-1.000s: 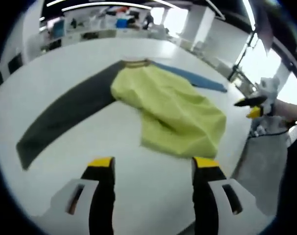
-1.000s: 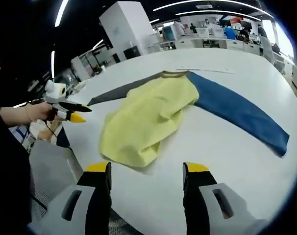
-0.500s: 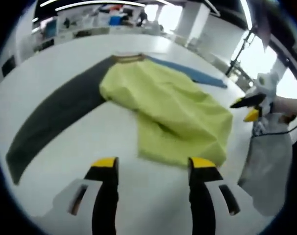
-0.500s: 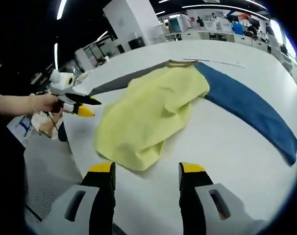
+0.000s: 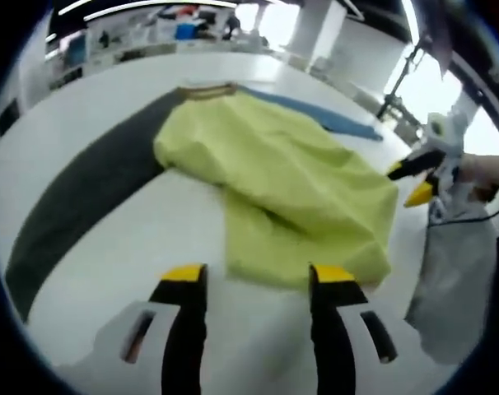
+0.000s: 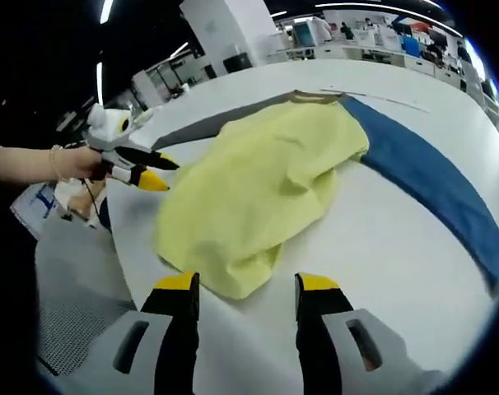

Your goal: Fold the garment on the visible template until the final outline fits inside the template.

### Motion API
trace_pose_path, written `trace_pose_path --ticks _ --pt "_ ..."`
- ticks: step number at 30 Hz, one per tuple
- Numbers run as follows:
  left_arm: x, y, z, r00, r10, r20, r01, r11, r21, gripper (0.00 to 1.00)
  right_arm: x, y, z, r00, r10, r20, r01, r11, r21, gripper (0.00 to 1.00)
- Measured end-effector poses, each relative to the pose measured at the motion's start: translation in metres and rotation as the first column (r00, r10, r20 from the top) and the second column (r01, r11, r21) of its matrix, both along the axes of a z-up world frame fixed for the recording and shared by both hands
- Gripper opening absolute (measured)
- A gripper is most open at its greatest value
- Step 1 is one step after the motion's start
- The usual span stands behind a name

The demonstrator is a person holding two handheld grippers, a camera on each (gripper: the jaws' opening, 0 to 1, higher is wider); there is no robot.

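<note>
Hovering low over the white counter (image 5: 85, 90), the left claw (image 5: 254, 276) stands open and empty, its yellow tips just short of the near hem of the yellow garment (image 5: 291, 189), which fills the middle of the left gripper view. The right claw (image 6: 248, 284) is likewise open with nothing held; in the right gripper view the garment (image 6: 258, 177) lies straight ahead, its lowest corner dipping between the two yellow tips.

The garment is bunched and rumpled, its long axis running from that near hem away toward the brownish collar (image 6: 315, 97) at the frame's top. Both claws look about equally near the hem, one at each side, so a two-handed pinch of the hem and a fold toward the collar seems the likely next step.

A dark grey sleeve (image 5: 76, 197) stretches to the lower left of the left gripper view, and a blue sleeve (image 6: 435, 185) to the right of the right gripper view. No template outline can be made out. Nothing lies between claws and cloth; the counter edge is close at the side.
</note>
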State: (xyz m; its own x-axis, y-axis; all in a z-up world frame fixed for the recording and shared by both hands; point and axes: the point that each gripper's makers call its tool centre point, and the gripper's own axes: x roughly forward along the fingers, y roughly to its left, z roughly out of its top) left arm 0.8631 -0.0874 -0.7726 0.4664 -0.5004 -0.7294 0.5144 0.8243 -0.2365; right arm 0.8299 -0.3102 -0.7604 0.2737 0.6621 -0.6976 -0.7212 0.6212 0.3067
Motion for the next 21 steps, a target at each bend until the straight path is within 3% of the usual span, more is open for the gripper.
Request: trace_pose_path --ticks 10,13,18,21 --pt "0.002 -0.006 -0.002 1.0 -0.03 0.01 0.03 0.999 0.021 0.38 0.004 0.004 -0.004 0.999 0.027 0.022 -0.027 0.999 -0.017 0.36" --pt "0.002 -0.006 -0.002 0.999 -0.034 0.015 0.034 0.999 0.026 0.29 0.008 0.005 -0.007 0.999 0.025 0.035 -0.025 0.999 -0.021 0.29" --pt "0.004 -0.005 -0.004 0.999 -0.03 0.022 0.03 0.999 0.042 0.24 0.006 0.008 -0.01 0.999 0.036 0.033 -0.035 0.999 -0.027 0.25" --pt "0.005 -0.002 -0.004 0.999 -0.032 0.026 0.03 0.998 0.058 0.16 0.005 0.009 -0.012 0.998 0.049 0.033 -0.048 0.998 -0.034 0.21"
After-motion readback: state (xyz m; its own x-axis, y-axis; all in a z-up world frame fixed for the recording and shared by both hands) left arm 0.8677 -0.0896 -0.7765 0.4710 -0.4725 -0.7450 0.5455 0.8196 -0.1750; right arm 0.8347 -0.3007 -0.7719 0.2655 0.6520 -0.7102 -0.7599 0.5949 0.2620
